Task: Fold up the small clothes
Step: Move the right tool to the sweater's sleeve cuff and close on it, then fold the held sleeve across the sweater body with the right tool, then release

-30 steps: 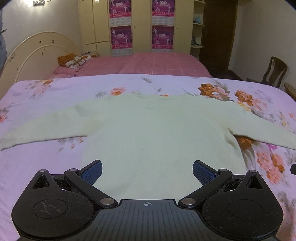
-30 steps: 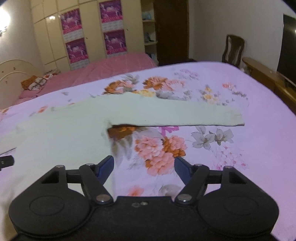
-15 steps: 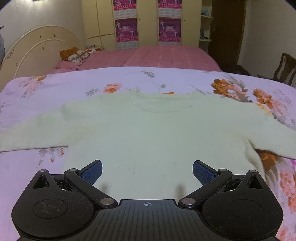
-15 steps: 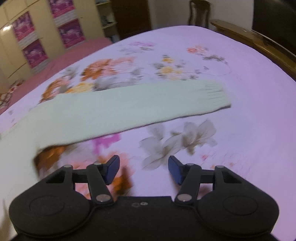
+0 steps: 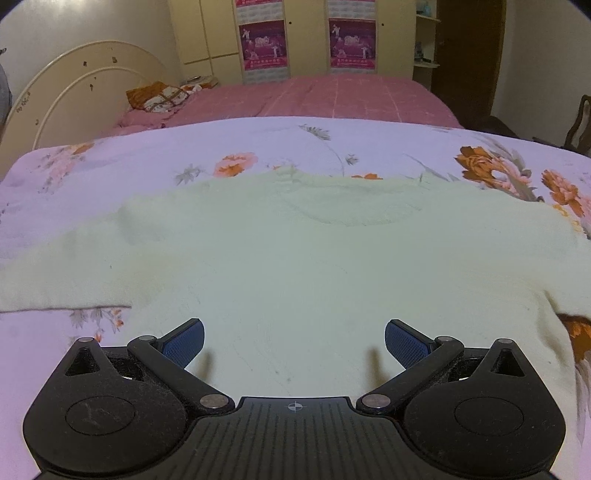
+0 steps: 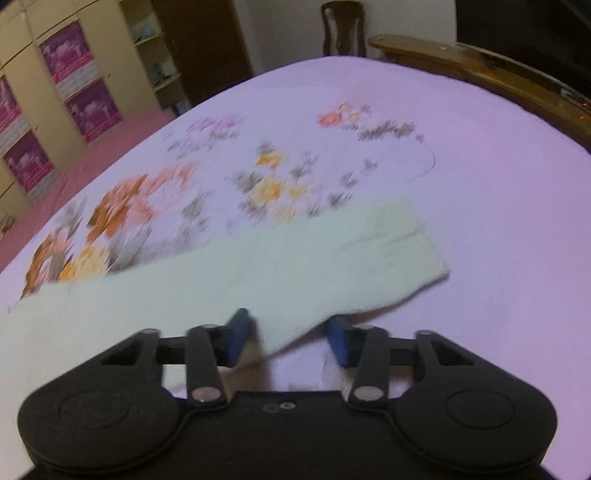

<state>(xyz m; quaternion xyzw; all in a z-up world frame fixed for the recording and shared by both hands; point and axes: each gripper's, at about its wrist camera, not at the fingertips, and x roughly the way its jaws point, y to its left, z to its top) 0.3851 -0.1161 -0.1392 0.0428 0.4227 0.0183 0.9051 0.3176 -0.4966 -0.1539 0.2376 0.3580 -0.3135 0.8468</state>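
The right gripper [image 6: 290,338] has just been closing, and the lower edge of the sweater's sleeve [image 6: 258,273] is seen between its still-parted jaws. The left gripper [image 5: 294,345] is held wide open over the sweater body [image 5: 295,266], nothing grasped. The sweater is spread flat on the floral sheet [image 6: 498,177].

Bedroom: floral lilac bedspread [image 5: 147,155] near, pink-covered bed [image 5: 332,99] with arched cream headboard [image 5: 74,92] beyond, postered yellow wardrobes [image 5: 306,37] far, wooden chair [image 6: 341,27] right.
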